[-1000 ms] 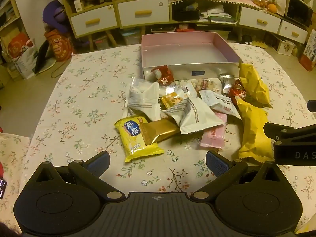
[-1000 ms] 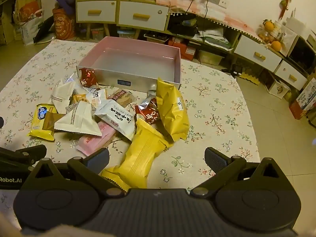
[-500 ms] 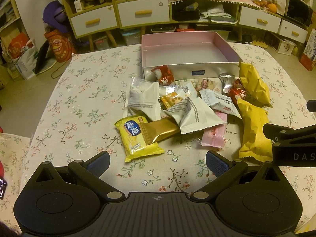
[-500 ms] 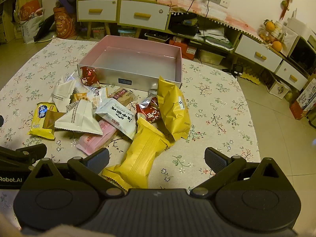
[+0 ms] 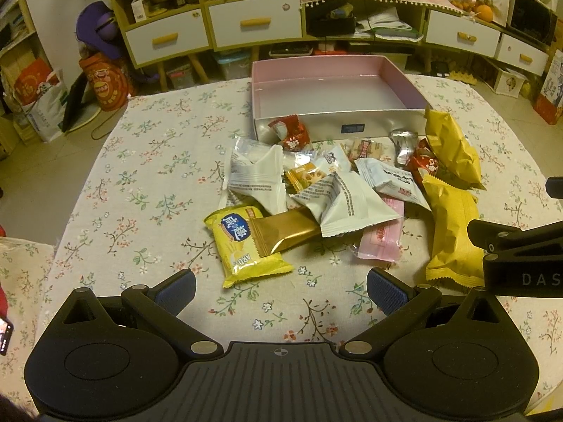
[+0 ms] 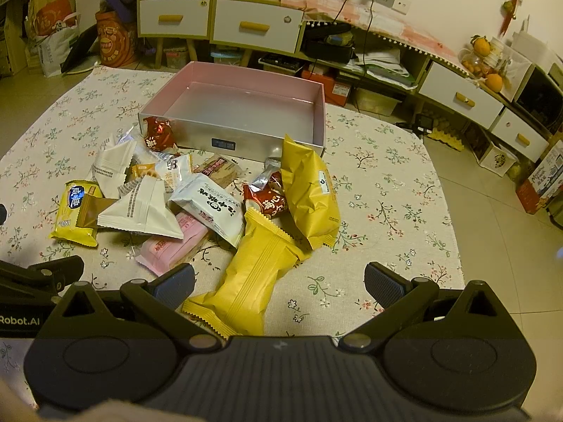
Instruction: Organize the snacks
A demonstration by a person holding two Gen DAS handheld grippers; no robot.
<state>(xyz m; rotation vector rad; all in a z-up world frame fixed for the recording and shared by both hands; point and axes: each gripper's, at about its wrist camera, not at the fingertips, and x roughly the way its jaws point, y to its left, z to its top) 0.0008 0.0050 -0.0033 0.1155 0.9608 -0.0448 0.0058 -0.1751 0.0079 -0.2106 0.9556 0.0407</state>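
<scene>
**Little movement since prior frames – both tongs idle, box unfilled**

Nothing on the table has shifted vs. the earlier frames; only a slight creep of the right-wrist view toward the pile. No pickup yet.

Left wrist view: left gripper [image 5: 280, 286] hangs above the floral tablecloth [image 5: 147, 161], jaws spread wide, nothing between them. Nearest item ahead is the yellow cracker pack [image 5: 246, 246], with a gold bar wrapper [image 5: 285, 234] lying across it. Behind that, a loose heap of white sachets [image 5: 346, 205], a pink packet [image 5: 381, 241] and two yellow pouches, near one [image 5: 452, 232] and far one [image 5: 452, 147]. Pink box [image 5: 262, 88] sits at the far side, interior bare; a red candy [image 5: 290, 132] leans on its front wall, outside. Part of the other tool shows at the right edge.

Right wrist view: right gripper [image 6: 279, 283] also wide open, empty. Near yellow pouch [image 6: 251, 274] lies directly ahead, its lower end between the finger pads [image 6: 383, 285] in frame; contact cannot be confirmed.

Assessment: task at start, approx. nil progress. All snacks outside box. Right tool looks best placed for the near pouch. Risk: overlapping pouches may drag neighbours.
</scene>
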